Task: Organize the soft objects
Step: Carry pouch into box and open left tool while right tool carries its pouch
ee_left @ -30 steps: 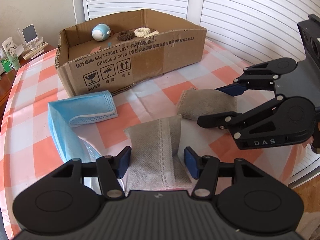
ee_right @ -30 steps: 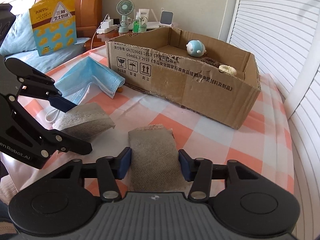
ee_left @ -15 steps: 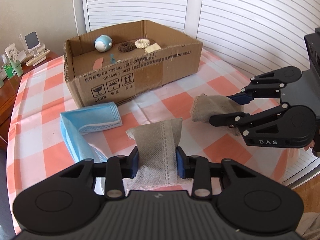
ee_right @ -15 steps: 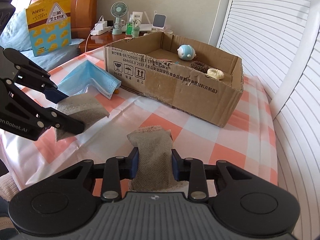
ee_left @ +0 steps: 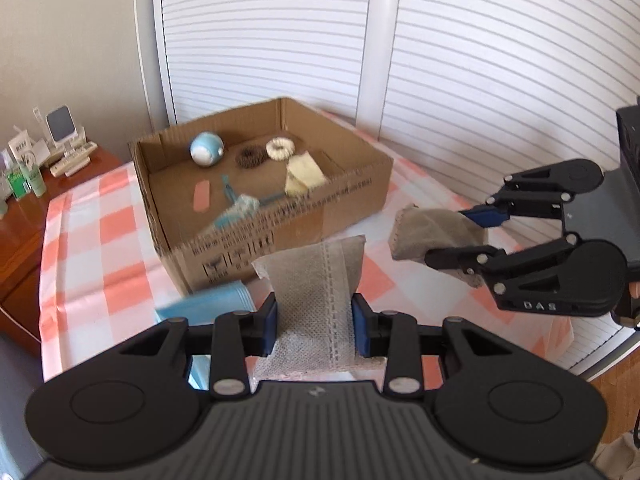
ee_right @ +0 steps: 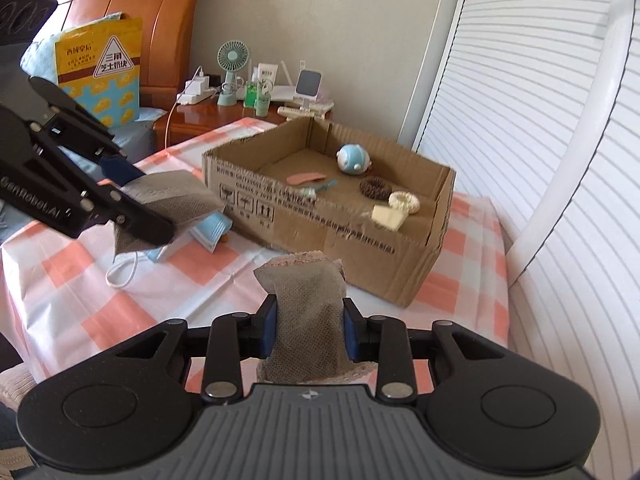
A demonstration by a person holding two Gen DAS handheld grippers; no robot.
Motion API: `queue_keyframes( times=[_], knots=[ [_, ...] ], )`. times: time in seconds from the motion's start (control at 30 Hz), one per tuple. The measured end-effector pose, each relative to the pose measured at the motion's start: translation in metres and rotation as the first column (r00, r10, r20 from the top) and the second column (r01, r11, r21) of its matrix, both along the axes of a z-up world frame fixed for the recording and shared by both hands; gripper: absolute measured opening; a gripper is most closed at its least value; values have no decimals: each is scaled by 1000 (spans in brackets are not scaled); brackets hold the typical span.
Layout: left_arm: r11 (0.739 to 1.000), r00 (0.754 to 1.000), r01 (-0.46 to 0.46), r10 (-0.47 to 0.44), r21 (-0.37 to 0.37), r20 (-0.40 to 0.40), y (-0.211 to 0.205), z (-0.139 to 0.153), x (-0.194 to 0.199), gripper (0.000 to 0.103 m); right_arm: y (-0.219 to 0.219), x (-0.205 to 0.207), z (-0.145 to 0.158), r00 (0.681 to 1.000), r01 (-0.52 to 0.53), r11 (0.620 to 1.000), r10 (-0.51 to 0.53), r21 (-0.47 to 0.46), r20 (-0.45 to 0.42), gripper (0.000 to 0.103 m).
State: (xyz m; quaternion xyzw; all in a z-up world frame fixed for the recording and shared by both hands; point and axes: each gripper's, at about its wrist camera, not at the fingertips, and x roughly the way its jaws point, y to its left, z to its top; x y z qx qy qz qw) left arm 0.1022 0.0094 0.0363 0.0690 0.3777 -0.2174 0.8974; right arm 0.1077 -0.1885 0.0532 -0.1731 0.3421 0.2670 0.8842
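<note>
My left gripper [ee_left: 315,328] is shut on a grey fabric pouch [ee_left: 316,276] with a stitched seam, held up off the checked tablecloth [ee_left: 80,240]. My right gripper [ee_right: 307,330] is shut on a second, darker grey pouch [ee_right: 308,300], also lifted. In the left wrist view the right gripper [ee_left: 464,236] with its pouch [ee_left: 432,232] hangs to the right. In the right wrist view the left gripper [ee_right: 132,200] and its pouch [ee_right: 176,200] hang at the left. An open cardboard box [ee_left: 320,216] stands beyond both.
The box holds a blue ball toy [ee_left: 206,149], a brown scrunchie [ee_left: 249,157], a white scrunchie [ee_left: 279,148] and a yellowish pad [ee_left: 304,174]. A blue face mask [ee_right: 208,232] lies in front of the box. A bedside table [ee_right: 240,108] carries a fan and bottles.
Both grippers closed on their pouches and lifted them off the tablecloth; the box interior now shows more from above.
</note>
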Motion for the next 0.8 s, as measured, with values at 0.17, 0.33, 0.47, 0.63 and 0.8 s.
queue_keyframes(
  times=[0.17,0.33,0.47,0.63,0.8],
  knots=[
    [1000,998,-17,16,19,57,1,23,34,35,0,9,17,999,-5,1000,5,9,39,37],
    [998,995,-49,44,47,94,0,35,91,35,0,23,30,997,2,1000,-3,19,74,37],
    [994,993,-90,85,66,80,0,27,143,35,-2,37,34,996,11,1000,-14,26,90,37],
    [983,985,-165,161,81,56,7,7,197,39,-6,55,35,995,28,999,-30,24,95,37],
    [961,964,-259,252,95,79,18,-8,218,79,-7,68,33,994,45,999,-47,21,94,37]
  ],
)
